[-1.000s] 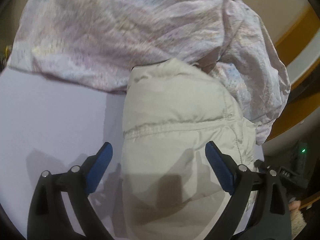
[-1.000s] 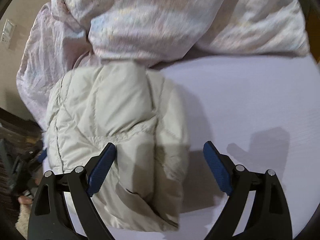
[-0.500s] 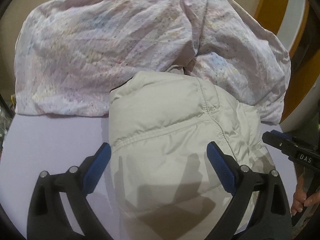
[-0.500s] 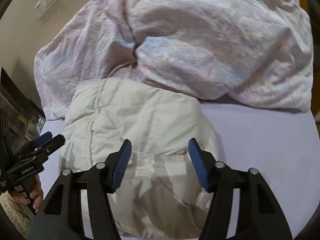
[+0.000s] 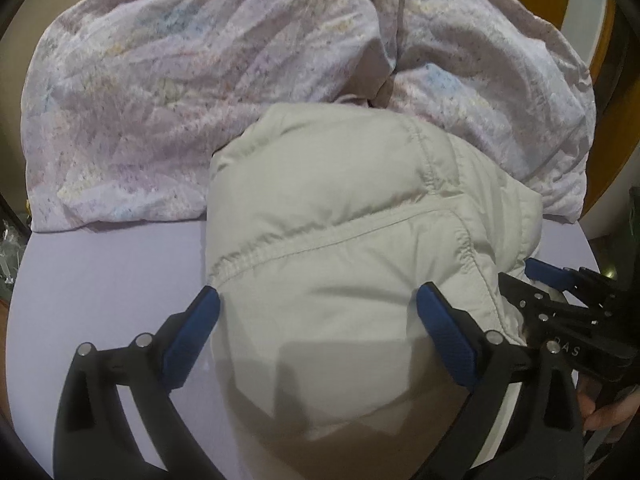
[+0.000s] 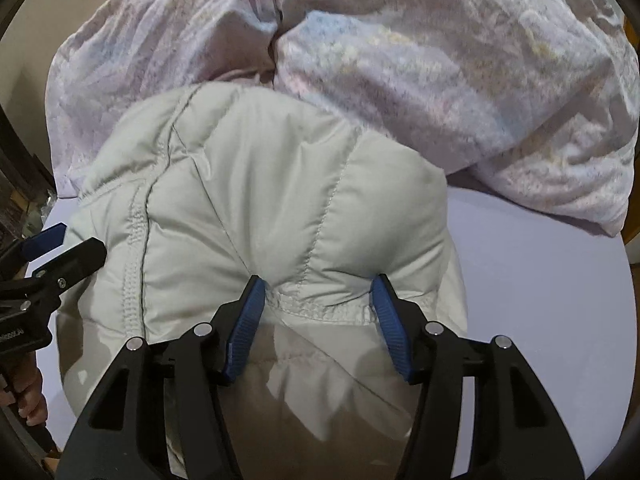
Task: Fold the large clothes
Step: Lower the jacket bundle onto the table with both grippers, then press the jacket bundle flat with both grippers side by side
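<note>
A folded cream puffer jacket lies on a lavender bed sheet, also in the right wrist view. My left gripper is open, its fingers pressed against the jacket's near part on either side. My right gripper is partly closed, its blue pads squeezing a puffed fold with a stitched hem between them. Each gripper shows at the edge of the other's view: the right one in the left wrist view, the left one in the right wrist view.
A crumpled pale pink patterned duvet is heaped behind the jacket and touches its far edge; it also shows in the right wrist view. Bare sheet lies to the right. A wooden frame and dark clutter stand past the bed edges.
Both grippers moved in onto the jacket. The right jaws narrowed from wide open and now pinch a fold. The left stayed open.
</note>
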### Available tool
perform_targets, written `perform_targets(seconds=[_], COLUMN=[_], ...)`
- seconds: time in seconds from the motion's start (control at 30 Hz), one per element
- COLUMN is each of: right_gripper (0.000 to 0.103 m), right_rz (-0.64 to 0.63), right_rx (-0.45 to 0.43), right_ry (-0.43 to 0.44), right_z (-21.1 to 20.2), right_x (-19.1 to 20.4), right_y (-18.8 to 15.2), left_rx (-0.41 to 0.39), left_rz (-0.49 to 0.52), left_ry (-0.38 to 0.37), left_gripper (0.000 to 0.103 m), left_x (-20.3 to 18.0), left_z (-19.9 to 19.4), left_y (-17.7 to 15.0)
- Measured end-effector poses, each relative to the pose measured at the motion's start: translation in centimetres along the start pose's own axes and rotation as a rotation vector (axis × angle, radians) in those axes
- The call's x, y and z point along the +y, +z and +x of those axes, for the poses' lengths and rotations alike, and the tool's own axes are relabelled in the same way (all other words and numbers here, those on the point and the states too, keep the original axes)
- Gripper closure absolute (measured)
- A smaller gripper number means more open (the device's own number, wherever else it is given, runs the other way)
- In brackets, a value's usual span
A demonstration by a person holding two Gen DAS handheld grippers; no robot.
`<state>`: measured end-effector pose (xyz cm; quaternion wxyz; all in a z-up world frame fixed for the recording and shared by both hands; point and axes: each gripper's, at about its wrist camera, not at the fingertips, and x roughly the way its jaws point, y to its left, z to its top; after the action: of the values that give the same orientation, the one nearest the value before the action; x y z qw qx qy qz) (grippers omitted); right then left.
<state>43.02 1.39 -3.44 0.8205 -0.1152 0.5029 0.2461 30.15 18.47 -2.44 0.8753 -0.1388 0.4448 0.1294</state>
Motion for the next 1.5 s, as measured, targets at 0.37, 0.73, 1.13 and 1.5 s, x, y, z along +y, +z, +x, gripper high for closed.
perform_targets(seconds=[0.37, 0.73, 1.13, 1.5], right_gripper=[0.045, 0.044, 0.039, 0.024], right_rz=[0.016, 0.050, 0.060, 0.125], right_rx=[-0.007, -0.069, -0.130, -0.154], right_ry=[0.021, 0.023, -0.113, -0.086], right_z=[1.5, -0.7, 0.6, 3.4], right_x=[-0.7, -0.1, -1.4, -3.5], right_y=[-0.9, 0.1, 1.8, 0.8], left_rx=[0.011, 0.017, -0.008, -0.069], left_rz=[0.020, 0.021, 0.024, 0.048], left_ry=[0.024, 0.033, 0.021, 0.015], left_gripper=[0.002, 0.002, 0.002, 0.002], left_x=[-0.2, 0.2, 0.2, -0.1], left_z=[1.9, 2.6, 2.6, 2.9], left_y=[-0.5, -0.5, -0.8, -1.3])
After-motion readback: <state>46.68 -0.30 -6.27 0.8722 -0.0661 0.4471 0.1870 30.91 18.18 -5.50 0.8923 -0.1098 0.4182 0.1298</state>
